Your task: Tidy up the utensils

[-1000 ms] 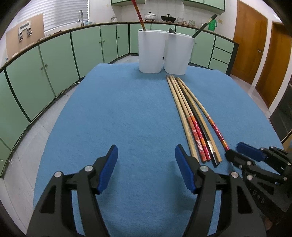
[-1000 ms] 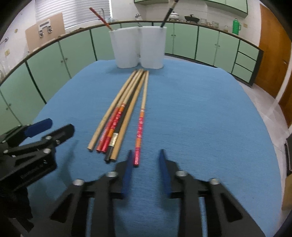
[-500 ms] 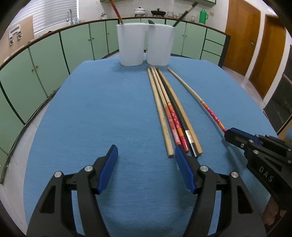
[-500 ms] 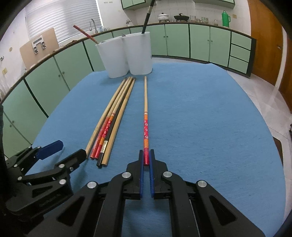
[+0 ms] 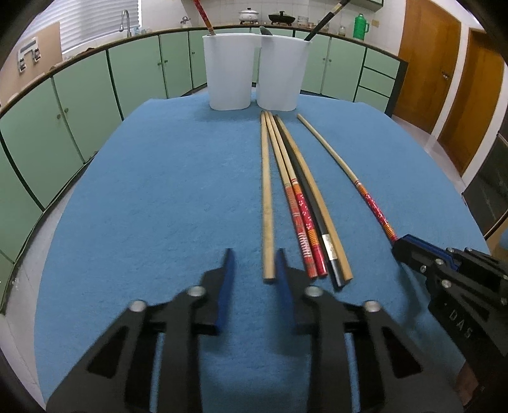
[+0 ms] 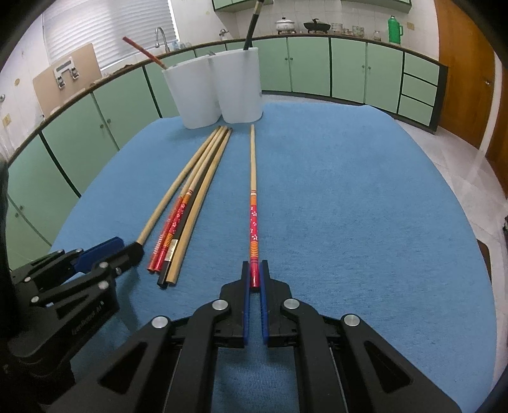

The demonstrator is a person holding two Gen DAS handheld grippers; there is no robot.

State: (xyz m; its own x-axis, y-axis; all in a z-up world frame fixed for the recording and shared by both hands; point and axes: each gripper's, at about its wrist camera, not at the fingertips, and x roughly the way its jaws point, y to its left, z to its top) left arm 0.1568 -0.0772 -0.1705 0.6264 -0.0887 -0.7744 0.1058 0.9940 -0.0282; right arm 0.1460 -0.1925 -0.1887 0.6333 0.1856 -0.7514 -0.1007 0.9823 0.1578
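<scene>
Right gripper point(image 6: 254, 279) clamps the red-ended chopstick point(image 6: 253, 203), which lies on the blue worktop point(image 6: 349, 206). Left gripper point(image 5: 254, 270) jaws have just been closing around the plain chopstick point(image 5: 266, 197), not yet pinched. Pick-up step; next probably lift both into the white holders point(image 5: 250, 70).

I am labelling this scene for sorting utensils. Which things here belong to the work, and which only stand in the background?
For the job:
- red-patterned chopstick, in the right gripper
- plain wooden chopstick, between the left gripper fingers
- bundle of chopsticks
- two white holders

Background:
- green thermos
- pots
- green cabinets
</scene>
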